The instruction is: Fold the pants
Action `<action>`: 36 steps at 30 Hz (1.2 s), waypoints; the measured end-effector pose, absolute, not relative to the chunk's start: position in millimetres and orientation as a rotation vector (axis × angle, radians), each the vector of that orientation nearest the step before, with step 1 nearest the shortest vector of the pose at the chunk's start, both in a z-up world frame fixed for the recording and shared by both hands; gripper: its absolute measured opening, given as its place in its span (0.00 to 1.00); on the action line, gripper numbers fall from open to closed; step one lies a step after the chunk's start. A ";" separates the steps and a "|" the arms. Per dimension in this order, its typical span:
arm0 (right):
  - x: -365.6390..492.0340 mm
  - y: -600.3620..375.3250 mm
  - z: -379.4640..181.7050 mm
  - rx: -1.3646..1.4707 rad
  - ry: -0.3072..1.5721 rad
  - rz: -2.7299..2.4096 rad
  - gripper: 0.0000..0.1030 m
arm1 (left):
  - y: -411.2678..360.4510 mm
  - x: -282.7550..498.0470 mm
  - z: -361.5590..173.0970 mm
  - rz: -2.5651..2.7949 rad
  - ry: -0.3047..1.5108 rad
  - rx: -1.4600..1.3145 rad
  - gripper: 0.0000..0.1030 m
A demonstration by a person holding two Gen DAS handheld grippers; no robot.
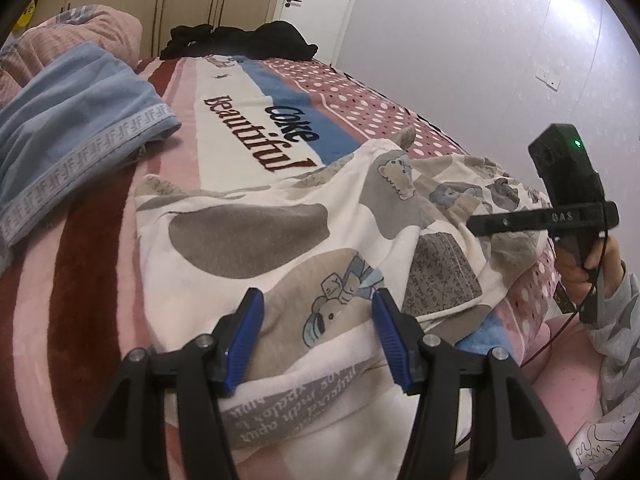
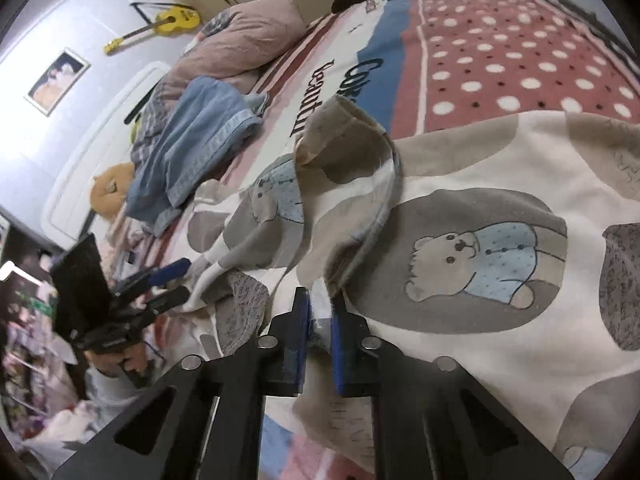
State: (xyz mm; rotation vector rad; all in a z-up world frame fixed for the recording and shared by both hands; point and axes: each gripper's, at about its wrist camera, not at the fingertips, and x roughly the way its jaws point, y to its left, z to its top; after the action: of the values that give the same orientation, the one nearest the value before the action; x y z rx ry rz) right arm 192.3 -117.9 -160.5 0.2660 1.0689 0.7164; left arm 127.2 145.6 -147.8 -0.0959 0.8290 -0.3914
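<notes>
Cream pants [image 1: 280, 216] printed with grey patches and bears lie spread on the bed. In the left wrist view my left gripper [image 1: 318, 312] is open low over their near end. The cloth runs between the blue pads [image 1: 248, 332] without being pinched. In the right wrist view my right gripper [image 2: 320, 320] is shut on a thin fold of the pants [image 2: 480, 184]. From it a raised ridge of cloth runs up to a leg cuff [image 2: 340, 112]. The left gripper [image 2: 172, 280] shows at the pants' left edge. A hand holds the right tool's body [image 1: 572, 200]; its fingers are hidden there.
The bed has a striped and polka-dot blanket [image 1: 248, 120] with lettering. Folded blue denim [image 1: 72, 120] lies at the left beside a pink pillow [image 2: 248, 36]. Black clothes [image 1: 240, 42] sit at the far end. The bed's edge and a white wall [image 1: 480, 40] are to the right.
</notes>
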 end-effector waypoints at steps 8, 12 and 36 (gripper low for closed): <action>151.2 -134.1 -162.0 0.315 1.109 0.719 0.02 | 149.7 123.0 -149.5 -0.402 0.829 -0.087 0.51; 147.7 -129.5 -168.2 0.226 1.137 0.677 0.08 | 152.0 121.9 -152.3 -0.399 0.829 -0.098 0.51; 156.0 -49.0 -153.4 0.135 0.972 0.849 0.36 | 180.3 100.2 -142.3 -0.326 0.760 -0.180 0.57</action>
State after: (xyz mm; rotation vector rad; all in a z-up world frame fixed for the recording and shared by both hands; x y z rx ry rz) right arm 156.0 -49.0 -153.4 0.1354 0.9718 0.8489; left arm 100.2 180.3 -142.3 -0.1796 0.7597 -0.3263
